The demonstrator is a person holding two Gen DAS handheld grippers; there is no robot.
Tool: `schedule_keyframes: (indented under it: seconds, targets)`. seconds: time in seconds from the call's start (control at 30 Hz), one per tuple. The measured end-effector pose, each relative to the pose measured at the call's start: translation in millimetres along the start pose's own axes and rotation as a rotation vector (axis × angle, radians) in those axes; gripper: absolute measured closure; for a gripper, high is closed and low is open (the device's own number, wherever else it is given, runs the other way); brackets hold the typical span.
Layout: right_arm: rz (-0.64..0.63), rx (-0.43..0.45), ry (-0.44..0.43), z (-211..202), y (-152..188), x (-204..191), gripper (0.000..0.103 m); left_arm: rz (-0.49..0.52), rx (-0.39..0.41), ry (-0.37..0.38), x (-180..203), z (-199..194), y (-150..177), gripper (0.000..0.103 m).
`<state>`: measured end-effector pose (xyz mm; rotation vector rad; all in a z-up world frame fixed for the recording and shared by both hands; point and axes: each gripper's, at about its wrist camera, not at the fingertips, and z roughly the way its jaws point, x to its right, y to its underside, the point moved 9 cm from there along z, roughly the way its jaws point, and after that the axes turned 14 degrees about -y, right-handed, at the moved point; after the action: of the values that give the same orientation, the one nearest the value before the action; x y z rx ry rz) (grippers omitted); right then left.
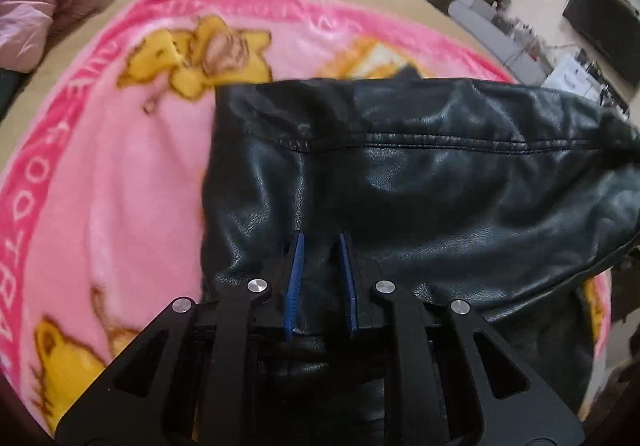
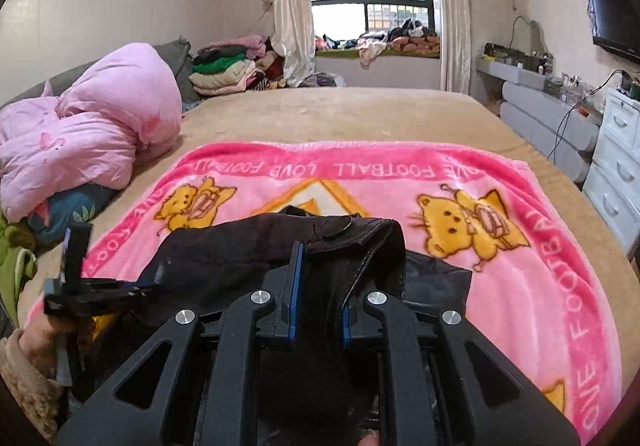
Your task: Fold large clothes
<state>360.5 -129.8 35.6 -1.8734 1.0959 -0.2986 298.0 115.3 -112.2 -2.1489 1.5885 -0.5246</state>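
A black leather jacket lies on a pink cartoon blanket on the bed. In the left wrist view my left gripper is shut on the jacket's near part, with leather bunched between the blue pads. In the right wrist view my right gripper is shut on a raised fold of the jacket near a snap button, held above the blanket. The left gripper shows at the left of that view, at the jacket's left side.
A pink duvet is heaped at the left of the tan bed. Folded clothes are stacked at the far corner. White drawers and grey shelves stand along the right wall.
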Motion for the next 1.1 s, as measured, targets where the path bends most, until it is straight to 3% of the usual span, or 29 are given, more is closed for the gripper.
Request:
schedule_keyframes:
  seconds: [0.17,0.37,0.4,0.43,0.5,0.67,0.93,1.1]
  targets:
    - [-0.032,-0.055,0.063,17,17,8,0.088,-0.007,-0.006,0.003,-3,4,4,0.092]
    - [0.003,-0.117,0.147,28,39,33,0.076,-0.011,-0.010,0.008,-2,5,4,0.092]
    - [0.012,-0.120,0.145,28,42,34,0.068,-0.010,-0.009,0.006,-2,5,3,0.092]
    - [0.022,-0.123,0.156,26,44,36,0.050,-0.008,-0.008,0.004,-2,5,3,0.092]
    - [0.039,-0.095,0.209,16,42,41,0.040,-0.008,-0.008,0.003,-1,5,3,0.092]
    - [0.072,-0.020,0.186,6,28,36,0.041,-0.005,-0.007,-0.003,-2,5,3,0.092]
    - [0.016,-0.160,0.112,77,47,-1,0.043,-0.001,-0.006,-0.006,-2,6,3,0.092]
    - [0.047,-0.265,0.169,115,73,13,0.044,-0.002,-0.007,-0.004,-1,6,3,0.092]
